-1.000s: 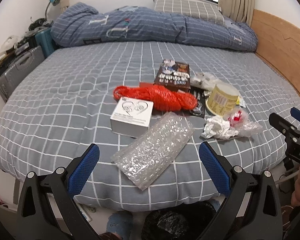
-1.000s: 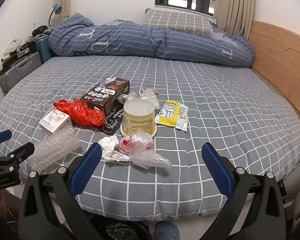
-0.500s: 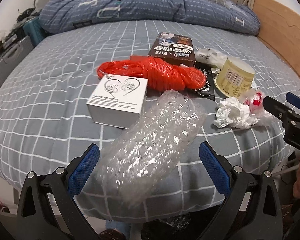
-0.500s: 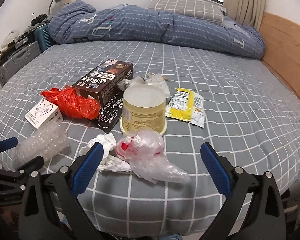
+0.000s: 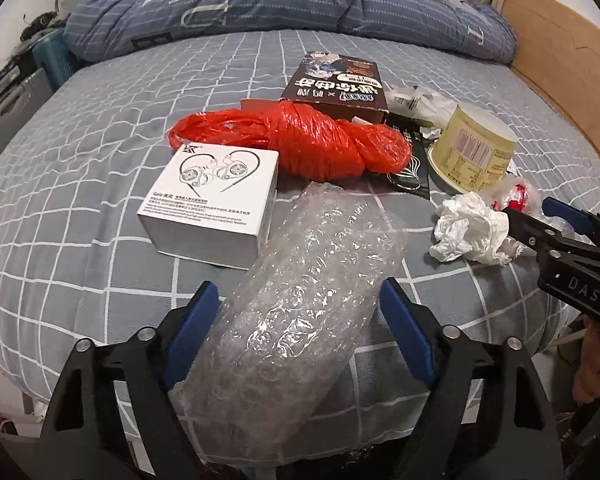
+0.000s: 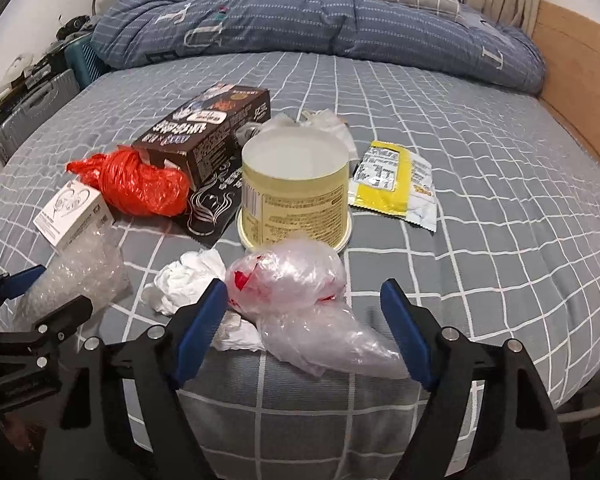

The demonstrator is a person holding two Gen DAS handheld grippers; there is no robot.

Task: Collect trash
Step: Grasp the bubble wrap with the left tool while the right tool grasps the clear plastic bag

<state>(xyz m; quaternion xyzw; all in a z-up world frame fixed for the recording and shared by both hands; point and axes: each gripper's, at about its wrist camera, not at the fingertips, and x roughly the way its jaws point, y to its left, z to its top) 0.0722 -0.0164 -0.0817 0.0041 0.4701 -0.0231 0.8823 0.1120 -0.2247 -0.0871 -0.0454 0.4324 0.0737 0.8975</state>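
Bed (image 5: 80, 184) with grey checked sheet, trash near its front edge. Left gripper (image 5: 300, 320): jaws just closing, pads at both sides of the bubble wrap (image 5: 308, 292); firm grip not clear. Right gripper (image 6: 302, 320): jaws just closing around the clear plastic bag (image 6: 296, 280), right pad apart from it. Behind: crumpled tissue (image 6: 188, 280), tub (image 6: 296, 188), red bag (image 5: 320, 144), white box (image 5: 216, 200), brown box (image 5: 340, 88). Farthest, blue duvet (image 5: 300, 4).
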